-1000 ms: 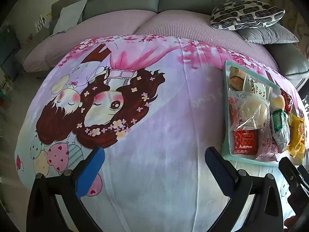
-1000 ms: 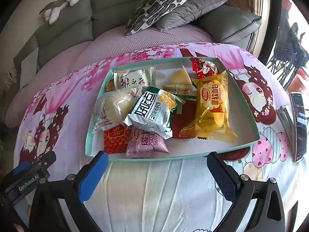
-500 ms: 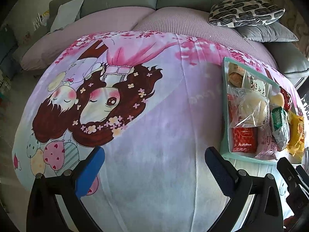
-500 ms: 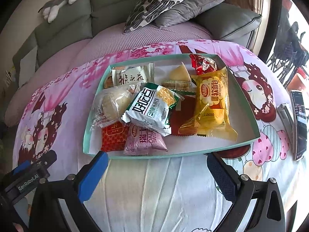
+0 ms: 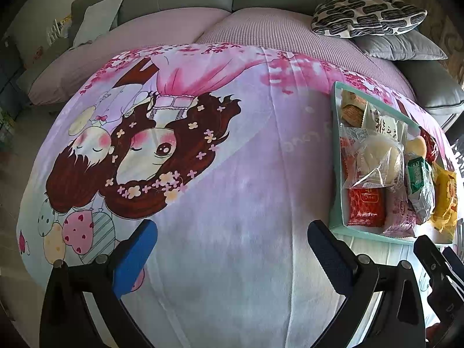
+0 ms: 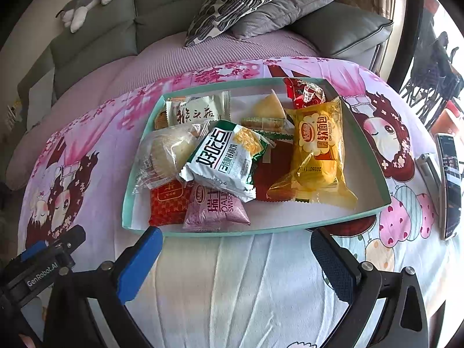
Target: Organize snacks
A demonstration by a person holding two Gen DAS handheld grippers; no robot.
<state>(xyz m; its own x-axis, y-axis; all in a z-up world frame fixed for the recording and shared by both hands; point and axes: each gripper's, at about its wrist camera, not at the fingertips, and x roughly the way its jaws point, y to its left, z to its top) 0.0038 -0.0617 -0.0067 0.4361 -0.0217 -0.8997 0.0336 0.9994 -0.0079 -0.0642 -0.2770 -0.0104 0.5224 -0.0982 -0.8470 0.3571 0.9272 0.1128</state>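
Note:
A teal-rimmed shallow tray lies on the cartoon-print cloth, heaped with several wrapped snacks: a white-and-green packet, a yellow bread bag, a clear-wrapped bun, a pink Swiss-roll pack and a red pack. My right gripper stands open just in front of the tray's near rim, nothing between its fingers. The left gripper is open and empty over bare cloth, with the same tray to its right.
A grey sofa with a purple seat cover runs along the back, with a patterned cushion and grey cushion. A plush toy lies on the sofa back. A phone lies on the cloth right of the tray.
Both views have crept forward a little; the tray sits slightly nearer the right gripper. Neither gripper has opened, shut or touched anything.

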